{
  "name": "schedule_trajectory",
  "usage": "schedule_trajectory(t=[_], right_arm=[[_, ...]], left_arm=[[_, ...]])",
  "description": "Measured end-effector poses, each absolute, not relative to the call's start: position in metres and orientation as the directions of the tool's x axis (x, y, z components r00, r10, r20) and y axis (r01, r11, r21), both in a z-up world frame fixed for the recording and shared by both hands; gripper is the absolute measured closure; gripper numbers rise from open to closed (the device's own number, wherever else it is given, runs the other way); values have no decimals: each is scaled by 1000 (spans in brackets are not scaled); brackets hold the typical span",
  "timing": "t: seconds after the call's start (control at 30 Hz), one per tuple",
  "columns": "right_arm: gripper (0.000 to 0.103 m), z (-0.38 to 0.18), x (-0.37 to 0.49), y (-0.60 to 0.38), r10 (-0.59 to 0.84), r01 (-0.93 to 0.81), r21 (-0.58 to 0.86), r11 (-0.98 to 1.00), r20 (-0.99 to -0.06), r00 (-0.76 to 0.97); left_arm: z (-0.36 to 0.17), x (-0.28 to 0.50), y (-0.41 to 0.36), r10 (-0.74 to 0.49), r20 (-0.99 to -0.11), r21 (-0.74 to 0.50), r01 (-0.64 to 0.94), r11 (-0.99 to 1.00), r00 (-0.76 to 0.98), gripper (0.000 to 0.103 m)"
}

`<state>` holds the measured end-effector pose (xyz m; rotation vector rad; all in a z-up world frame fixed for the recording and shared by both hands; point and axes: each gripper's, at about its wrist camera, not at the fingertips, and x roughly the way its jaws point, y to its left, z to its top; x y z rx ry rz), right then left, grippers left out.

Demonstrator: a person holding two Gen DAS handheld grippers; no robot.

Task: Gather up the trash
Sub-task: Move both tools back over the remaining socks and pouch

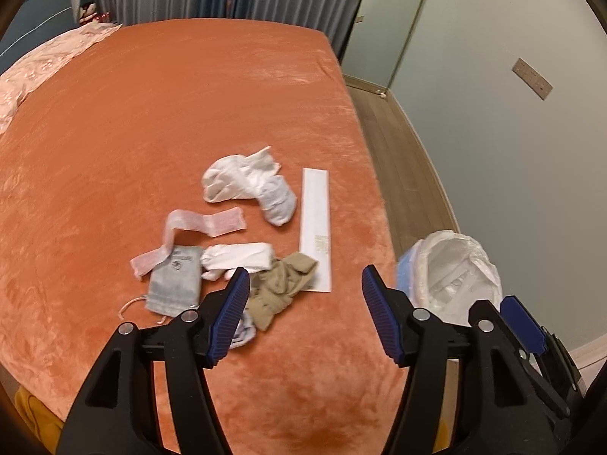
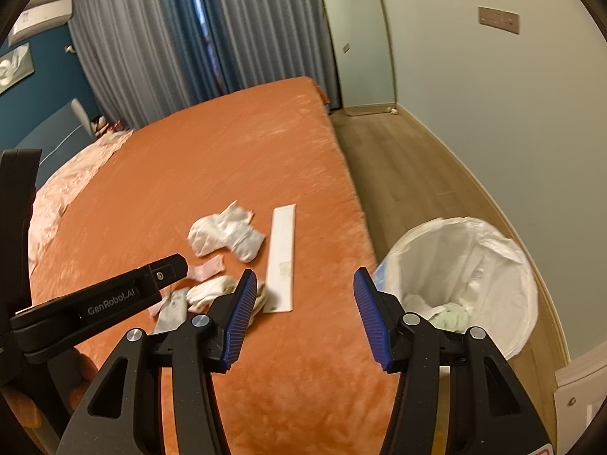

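Note:
Trash lies on the orange bed [image 1: 151, 113]: a crumpled white tissue [image 1: 246, 182], a long white paper strip [image 1: 316, 227], a pink translucent wrapper [image 1: 205, 223], a grey pouch [image 1: 176, 280], a white wad [image 1: 239, 256] and a tan crumpled cloth [image 1: 282, 284]. My left gripper [image 1: 305, 313] is open and empty, just short of the pile. My right gripper [image 2: 303, 318] is open and empty over the bed edge. The white-lined bin [image 2: 466, 280] stands on the floor right of the bed, with some trash inside. The strip [image 2: 282, 258] and tissue [image 2: 224, 235] also show in the right wrist view.
A pink quilt [image 1: 45, 64] lies at the bed's far left. Grey-blue curtains [image 2: 189, 38] hang behind the bed. A mirror [image 2: 356, 38] leans on the wall. Wood floor [image 2: 398, 174] runs between the bed and the wall. The left gripper's body [image 2: 95, 303] crosses the right wrist view.

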<state>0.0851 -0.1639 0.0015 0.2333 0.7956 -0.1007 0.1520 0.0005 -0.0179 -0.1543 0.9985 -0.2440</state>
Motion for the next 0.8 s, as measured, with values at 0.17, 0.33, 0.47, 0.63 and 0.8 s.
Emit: schedule_trajectory(t=[0.17, 0.33, 0.47, 0.63, 0.8], right_arm=[[51, -13, 91, -135, 29, 139, 166, 976, -738, 674], [51, -28, 95, -106, 60, 94, 158, 983, -757, 650], [51, -43, 101, -84, 88, 62, 161, 985, -777, 623], [51, -67, 107, -57, 121, 22, 166, 986, -801, 586], [51, -96, 118, -35, 144, 6, 174, 985, -835, 531]], left_arm=[[-34, 153, 40, -238, -832, -239, 64, 969, 501, 42], [-51, 153, 79, -205, -850, -239, -9, 971, 485, 38], [-64, 153, 105, -185, -863, -237, -54, 970, 470, 37], [-84, 151, 135, -146, -882, -215, -106, 971, 447, 31], [-102, 154, 157, -117, -900, -194, -147, 970, 420, 28]])
